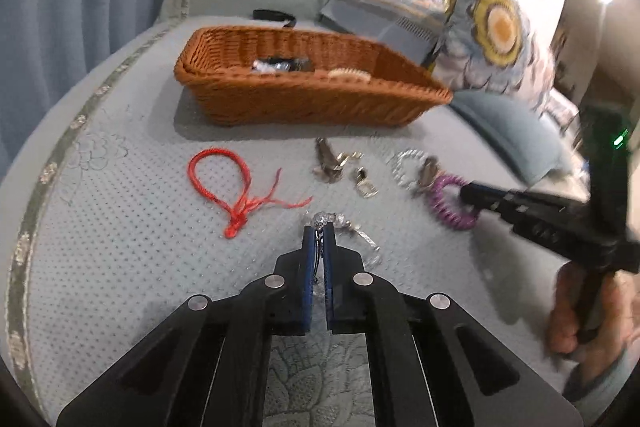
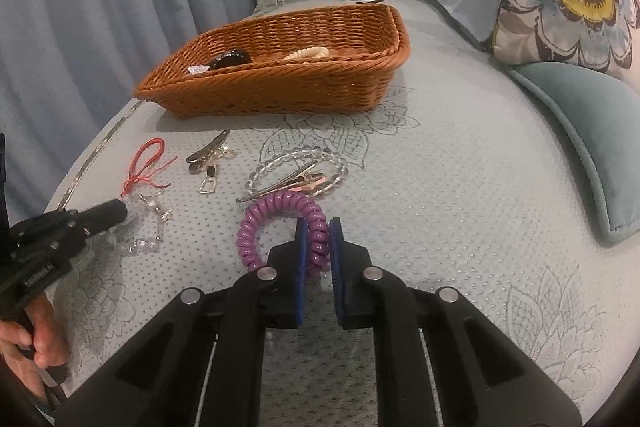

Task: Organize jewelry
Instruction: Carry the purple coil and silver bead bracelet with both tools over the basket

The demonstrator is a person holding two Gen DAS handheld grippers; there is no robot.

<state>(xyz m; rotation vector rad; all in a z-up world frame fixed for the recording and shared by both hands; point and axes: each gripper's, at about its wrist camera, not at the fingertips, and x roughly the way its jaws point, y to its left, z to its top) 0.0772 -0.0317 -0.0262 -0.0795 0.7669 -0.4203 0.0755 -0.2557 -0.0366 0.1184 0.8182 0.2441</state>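
1. Jewelry lies loose in front of the wicker basket (image 2: pixel 280 83): one red cord bracelet (image 1: pixel 224 183), one clear bead bracelet (image 2: pixel 296 163), two metal hair clips (image 2: pixel 208 149), one purple coil tie (image 2: pixel 280 223), one crystal chain (image 1: pixel 352 231).
2. Inside the basket: one dark piece (image 2: pixel 230 59), one cream piece (image 2: pixel 306 53); both are hard to make out.
3. My left gripper (image 1: pixel 319 227) is clenched on the crystal chain.
4. My right gripper (image 2: pixel 318 227) straddles the coil tie on the bedspread (image 2: pixel 460 207); grip uncertain.

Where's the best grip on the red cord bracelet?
Take the red cord bracelet at its knot, where the strands bunch thickest. Come straight down from above: it lies flat on the bedspread, and the open loop is too thin to pinch reliably.
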